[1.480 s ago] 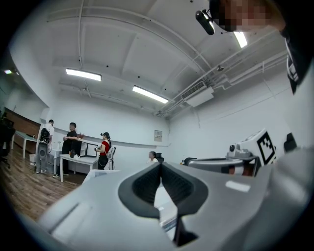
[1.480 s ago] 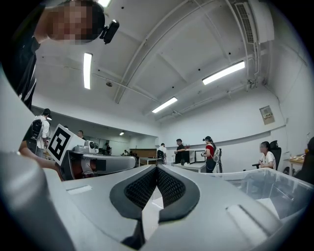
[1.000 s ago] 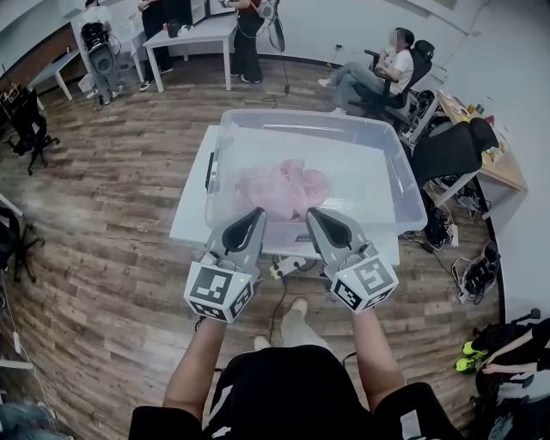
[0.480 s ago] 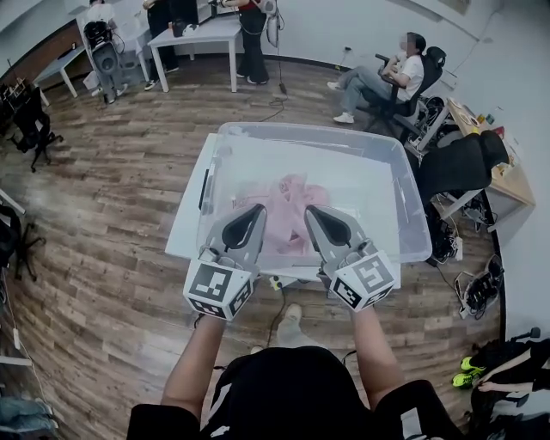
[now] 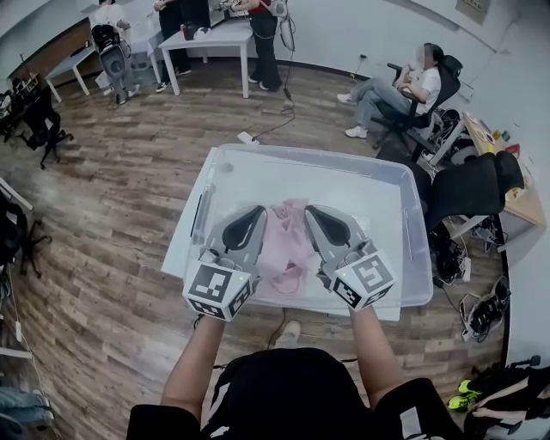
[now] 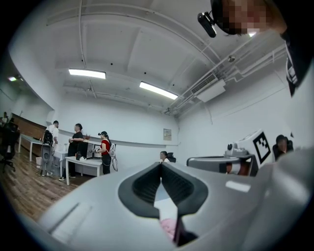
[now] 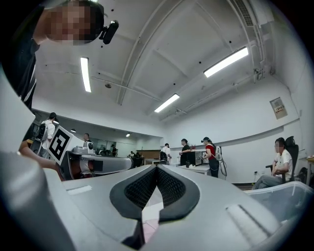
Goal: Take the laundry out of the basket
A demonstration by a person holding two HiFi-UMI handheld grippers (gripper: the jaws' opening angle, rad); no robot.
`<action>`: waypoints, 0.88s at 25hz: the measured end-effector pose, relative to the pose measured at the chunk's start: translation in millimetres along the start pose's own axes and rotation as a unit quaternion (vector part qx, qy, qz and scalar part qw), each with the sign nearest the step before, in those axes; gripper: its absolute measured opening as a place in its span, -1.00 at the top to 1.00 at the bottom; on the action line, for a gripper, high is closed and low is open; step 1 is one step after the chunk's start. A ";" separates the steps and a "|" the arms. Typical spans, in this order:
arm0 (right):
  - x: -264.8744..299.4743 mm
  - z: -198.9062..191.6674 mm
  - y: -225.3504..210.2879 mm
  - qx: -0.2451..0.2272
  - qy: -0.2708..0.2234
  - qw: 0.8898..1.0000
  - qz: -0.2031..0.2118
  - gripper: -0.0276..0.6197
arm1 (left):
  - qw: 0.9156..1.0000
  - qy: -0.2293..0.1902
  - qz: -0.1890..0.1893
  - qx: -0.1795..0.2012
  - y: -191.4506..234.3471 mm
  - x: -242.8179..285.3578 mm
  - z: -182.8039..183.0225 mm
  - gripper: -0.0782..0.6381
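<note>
Wood flooring (image 5: pixel 112 215) spreads below as the left gripper (image 5: pixel 255 215) and right gripper (image 5: pixel 314 215), both pinched shut and empty, hover over the clear basket (image 5: pixel 404 225), pink laundry (image 5: pixel 285 245) lying lengthwise between them, equally near each.

Looks like a shared office or lab room. Wood-plank floor (image 5: pixel 103 198), white walls, strip lights (image 6: pixel 87 73) overhead. White table (image 5: pixel 219 36) at the far left with people (image 5: pixel 262 26) standing by it. Black office chairs (image 5: pixel 473 185) at right, one with a seated person (image 5: pixel 400 86). Cables (image 5: pixel 273 122) across the floor.
</note>
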State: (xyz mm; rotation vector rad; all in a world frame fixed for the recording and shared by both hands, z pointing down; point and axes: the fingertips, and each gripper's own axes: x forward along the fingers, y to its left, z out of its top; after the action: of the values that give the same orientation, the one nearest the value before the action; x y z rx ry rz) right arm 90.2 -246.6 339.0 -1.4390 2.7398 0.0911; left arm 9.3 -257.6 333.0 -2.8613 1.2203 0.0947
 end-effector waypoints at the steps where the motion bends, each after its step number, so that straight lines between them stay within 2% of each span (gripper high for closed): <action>1: 2.4 -0.7 -6.4 0.002 -0.001 1.000 0.003 0.92 | 1.000 0.002 0.004 0.001 1.6 6.4 -0.9 0.76; 9: 20.7 -12.8 -53.0 0.012 0.002 0.999 0.030 0.92 | 0.999 0.024 0.041 0.014 18.3 47.8 -17.3 0.76; 13: 25.2 -29.1 -62.0 0.017 0.018 0.998 0.053 0.92 | 0.997 0.044 0.056 0.017 27.7 57.4 -33.8 0.76; 22: 49.0 -54.3 -70.9 -0.022 0.070 0.994 0.085 0.92 | 0.995 0.088 0.048 0.027 45.6 64.3 -63.2 0.76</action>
State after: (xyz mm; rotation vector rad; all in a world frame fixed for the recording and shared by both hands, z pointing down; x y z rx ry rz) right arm 120.1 -331.0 387.7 -1.2650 2.9873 0.0585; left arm 23.6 -338.6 391.6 -2.8146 1.3667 -0.1904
